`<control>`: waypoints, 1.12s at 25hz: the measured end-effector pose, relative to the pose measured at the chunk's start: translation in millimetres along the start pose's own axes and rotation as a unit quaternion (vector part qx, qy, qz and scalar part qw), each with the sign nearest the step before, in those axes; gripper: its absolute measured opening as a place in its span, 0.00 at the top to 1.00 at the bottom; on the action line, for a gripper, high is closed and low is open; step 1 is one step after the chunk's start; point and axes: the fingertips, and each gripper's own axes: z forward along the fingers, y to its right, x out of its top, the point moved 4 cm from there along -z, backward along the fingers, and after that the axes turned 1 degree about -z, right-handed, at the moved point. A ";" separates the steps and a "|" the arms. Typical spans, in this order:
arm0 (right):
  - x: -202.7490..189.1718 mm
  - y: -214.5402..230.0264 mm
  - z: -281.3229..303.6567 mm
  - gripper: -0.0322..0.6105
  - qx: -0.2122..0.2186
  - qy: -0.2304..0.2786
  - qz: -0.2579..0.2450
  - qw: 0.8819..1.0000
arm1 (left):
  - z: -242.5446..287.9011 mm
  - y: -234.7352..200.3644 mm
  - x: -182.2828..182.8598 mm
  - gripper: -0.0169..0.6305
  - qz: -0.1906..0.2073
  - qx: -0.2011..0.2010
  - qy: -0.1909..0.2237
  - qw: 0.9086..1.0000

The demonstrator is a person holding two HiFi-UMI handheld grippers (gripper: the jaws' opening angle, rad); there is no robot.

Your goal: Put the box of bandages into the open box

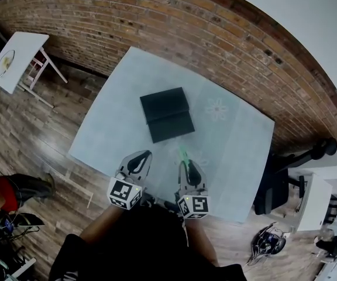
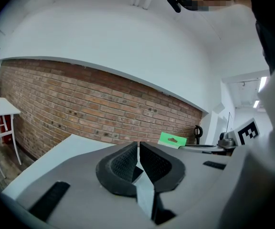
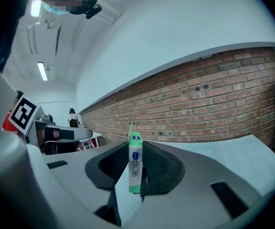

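Bandage box gripped in the right gripper, on the person's side of the open box.

Pads of the right gripper (image 1: 187, 164) press on the box of bandages (image 1: 183, 153), a thin green carton standing on edge between the jaws, its narrow printed side facing that gripper's camera (image 3: 135, 168). It hangs over the pale table (image 1: 233, 139), just on the person's side of the open box (image 1: 167, 114) and not touching it. The open box is black and lies near the table's middle with its lid folded flat. The left gripper (image 1: 142, 155) hovers on the person's side of the open box too, beside the right one, with its jaws drawn together on nothing (image 2: 138, 147). A brick wall (image 1: 174, 34) runs behind the open box.
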 end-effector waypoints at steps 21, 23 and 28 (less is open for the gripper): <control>-26.8 5.9 69.0 0.80 0.000 -0.049 -0.032 0.998 | 43.2 -48.4 -8.4 0.91 -0.024 -0.014 -0.030 0.999; -29.1 8.3 75.5 0.80 0.000 -0.054 -0.034 0.998 | 48.7 -51.9 -8.4 0.91 -0.026 -0.015 -0.031 0.999; -37.2 11.9 92.2 0.80 0.004 -0.068 -0.042 0.997 | 60.4 -61.5 -12.8 0.91 -0.035 -0.014 -0.038 0.999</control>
